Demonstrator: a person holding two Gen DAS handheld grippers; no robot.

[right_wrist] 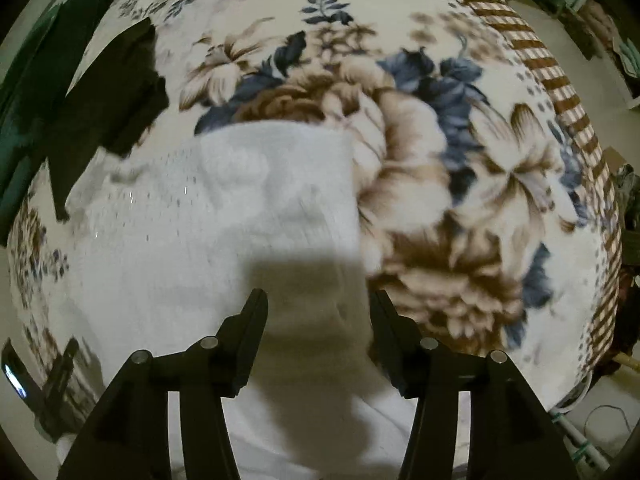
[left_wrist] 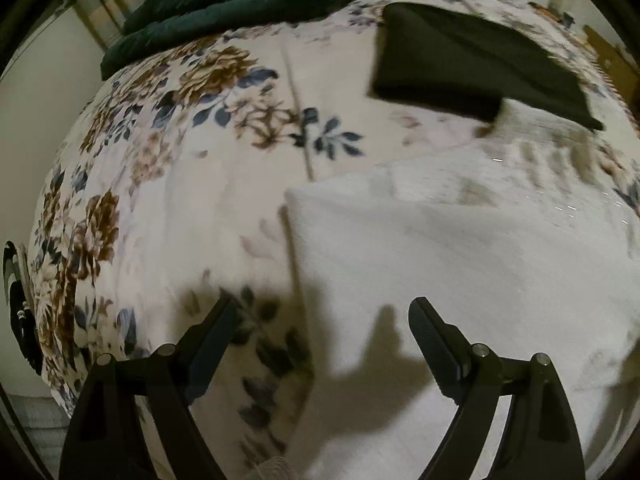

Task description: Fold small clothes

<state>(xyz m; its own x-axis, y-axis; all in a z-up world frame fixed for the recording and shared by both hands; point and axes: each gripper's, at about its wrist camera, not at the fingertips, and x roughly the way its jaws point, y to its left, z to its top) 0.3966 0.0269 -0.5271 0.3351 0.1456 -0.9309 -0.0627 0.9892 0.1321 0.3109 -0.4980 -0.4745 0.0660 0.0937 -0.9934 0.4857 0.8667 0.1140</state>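
Floral blanket (left_wrist: pixel 168 184) spread across the bed, brown and blue blossoms on cream, checked border along its far edge in the right wrist view. Dark green bedding (left_wrist: pixel 248 4) heaped at the far side. White garment (left_wrist: pixel 460 264) lying flat on the blanket, its near part under both grippers; motion-blurred, so fold lines hard to make out. Folded black garment (left_wrist: pixel 476 64) beyond it, touching or slightly overlapping the white one's far edge. Left gripper (left_wrist: pixel 322 312) over the white garment's left edge, jaws wide, holding nothing. Right gripper (right_wrist: pixel 320 304) over its right edge, jaws spread, holding nothing.
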